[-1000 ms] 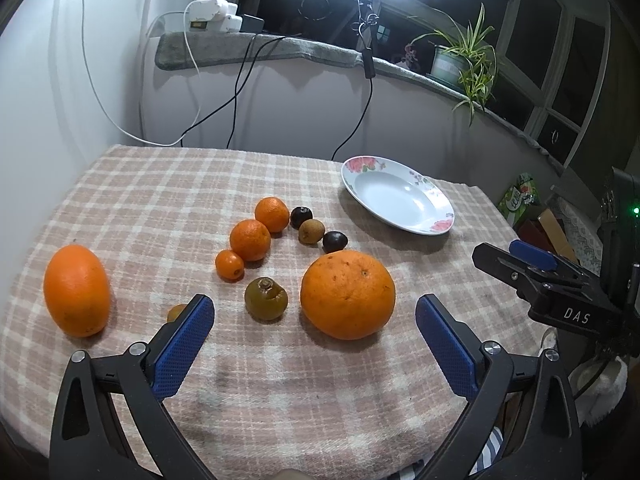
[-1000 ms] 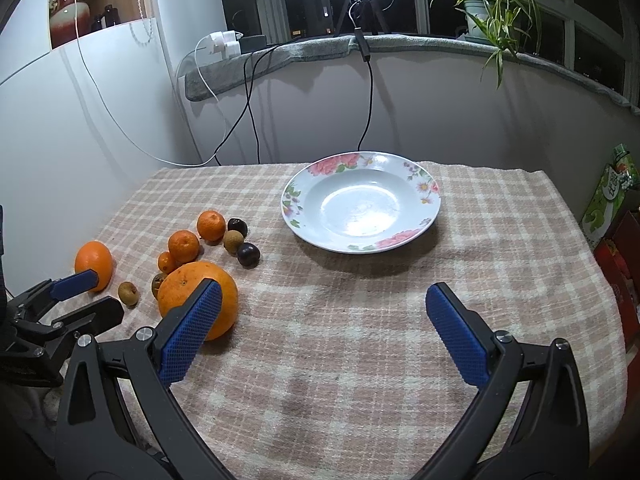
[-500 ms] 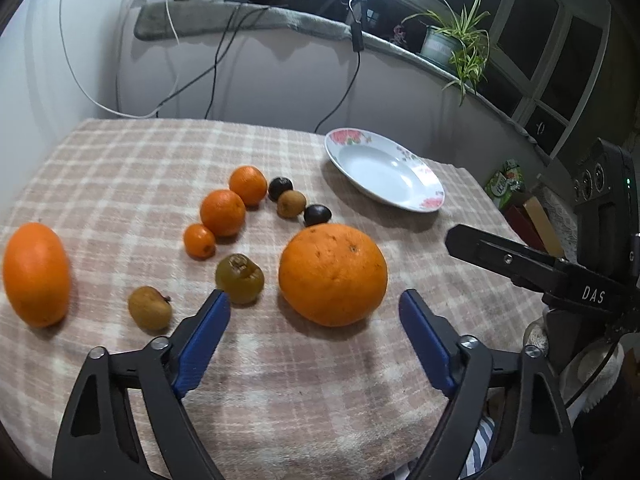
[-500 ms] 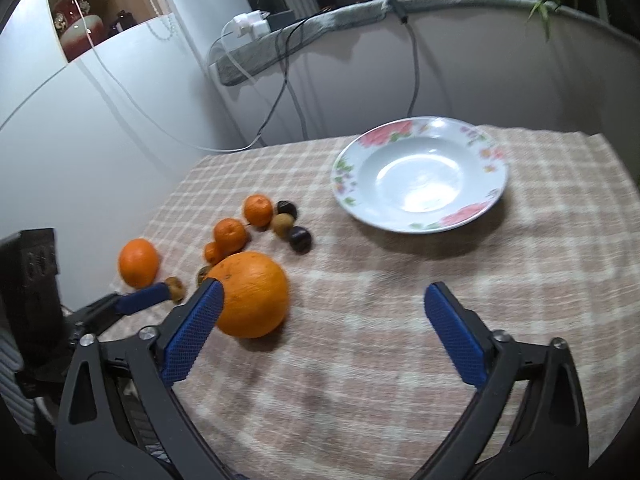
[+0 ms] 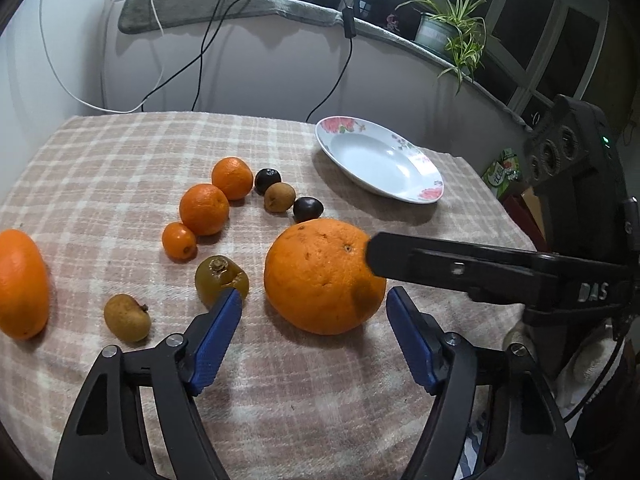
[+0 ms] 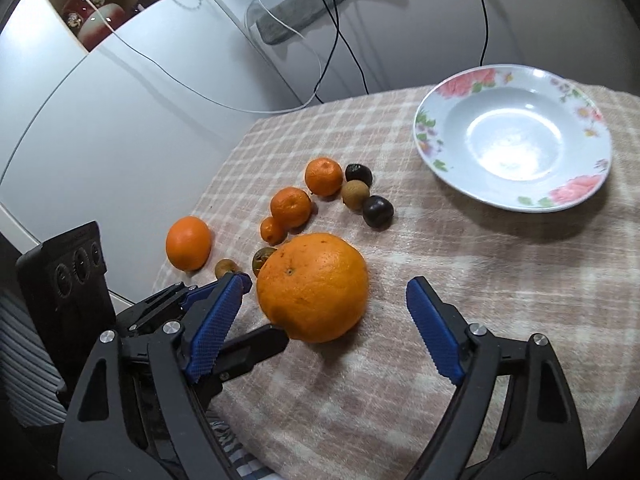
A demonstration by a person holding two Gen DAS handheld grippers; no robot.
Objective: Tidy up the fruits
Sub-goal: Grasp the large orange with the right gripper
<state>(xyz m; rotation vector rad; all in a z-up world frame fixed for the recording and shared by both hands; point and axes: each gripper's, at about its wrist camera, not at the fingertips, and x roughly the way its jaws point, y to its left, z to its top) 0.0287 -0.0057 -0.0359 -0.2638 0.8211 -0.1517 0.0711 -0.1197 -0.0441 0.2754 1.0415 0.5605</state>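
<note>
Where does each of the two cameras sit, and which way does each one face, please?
Left wrist: on the left gripper, angled down over the checked pink tablecloth at the large round orange; its own blue-padded fingers show, and a right gripper finger crosses in from the right.
Right wrist: on the right gripper, angled down at the same orange, its jaws closing around it without contact; the left gripper shows at lower left.
Shared: the orange, the small fruits, the flowered white plate.
</note>
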